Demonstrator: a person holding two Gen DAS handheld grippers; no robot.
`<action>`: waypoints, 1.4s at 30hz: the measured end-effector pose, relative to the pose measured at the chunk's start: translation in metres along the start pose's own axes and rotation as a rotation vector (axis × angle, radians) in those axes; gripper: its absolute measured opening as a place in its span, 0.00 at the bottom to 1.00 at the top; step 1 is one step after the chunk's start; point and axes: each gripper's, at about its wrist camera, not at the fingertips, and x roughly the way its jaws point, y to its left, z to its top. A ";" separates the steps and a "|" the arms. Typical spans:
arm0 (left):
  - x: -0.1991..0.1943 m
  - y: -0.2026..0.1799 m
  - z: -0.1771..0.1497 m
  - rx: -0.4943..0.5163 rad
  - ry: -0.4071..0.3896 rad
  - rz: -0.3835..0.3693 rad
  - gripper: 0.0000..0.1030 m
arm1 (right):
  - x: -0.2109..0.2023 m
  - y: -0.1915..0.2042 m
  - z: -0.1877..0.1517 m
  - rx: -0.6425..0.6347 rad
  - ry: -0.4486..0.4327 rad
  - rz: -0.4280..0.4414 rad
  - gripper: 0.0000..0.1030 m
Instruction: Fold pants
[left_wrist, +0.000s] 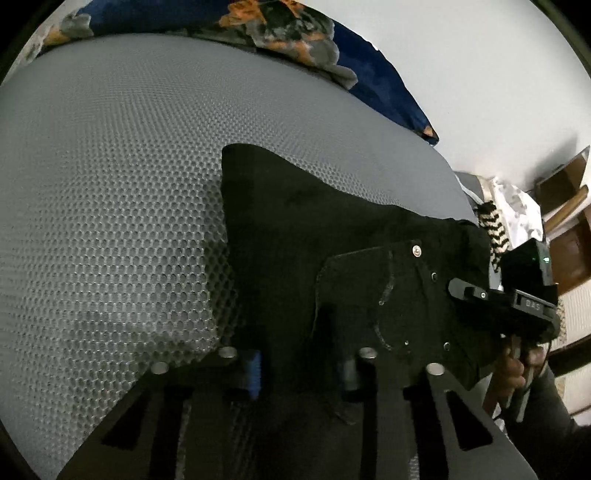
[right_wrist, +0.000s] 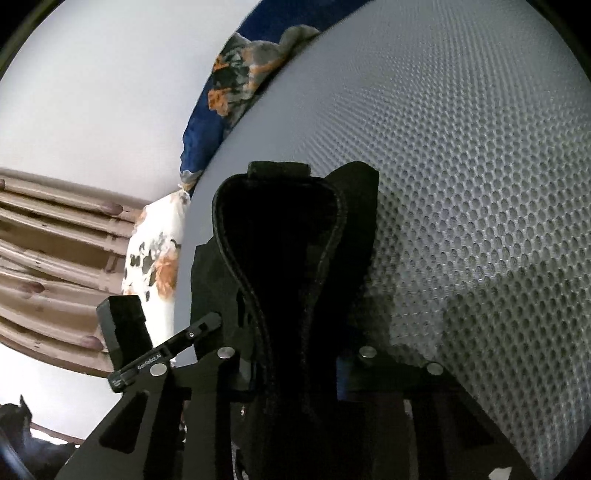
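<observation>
Left wrist view: black pants (left_wrist: 295, 229) fill the centre and lower middle of the frame, lying on a grey honeycomb-mesh mattress (left_wrist: 110, 203) that spreads across the left and upper part. The left gripper (left_wrist: 303, 373) sits at the bottom centre, its jaws drawn in narrow with dark cloth of the pants bunched between them; the fingers (left_wrist: 255, 373) look pressed onto the fabric. A back pocket with a small metal rivet shows just right of centre. At the right edge the right gripper (left_wrist: 461, 291) reaches in, its black body touching the waist end of the pants, with a hand (left_wrist: 511, 373) on its handle below. A blue floral blanket (left_wrist: 295, 33) lies along the top edge, against a white wall (left_wrist: 480, 92) in the upper right. A black-and-white zigzag cloth (left_wrist: 493, 232) peeks out at the right.

Right wrist view: the pants (right_wrist: 288, 251) rise up the centre from the bottom, a stitched, looped hem edge standing open in the middle of the frame. The right gripper (right_wrist: 295, 369) at the bottom centre has its jaws pulled close on this fabric, gripping it. The mattress (right_wrist: 480, 184) covers the right half. The left gripper (right_wrist: 207, 325) shows at lower left, just beside the pants. The blanket (right_wrist: 236, 85) runs along the upper centre; a white floral pillow (right_wrist: 155, 258) sits at mid-left, beside brown wooden slats (right_wrist: 48, 240).
</observation>
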 end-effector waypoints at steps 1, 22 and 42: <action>-0.002 0.000 -0.001 0.004 -0.001 0.006 0.22 | 0.000 0.004 0.000 -0.006 -0.006 -0.009 0.25; -0.080 0.024 0.005 0.042 -0.133 0.100 0.16 | 0.027 0.100 0.017 -0.146 -0.024 -0.030 0.23; -0.047 0.089 0.102 0.029 -0.142 0.190 0.16 | 0.111 0.121 0.119 -0.153 0.006 -0.094 0.23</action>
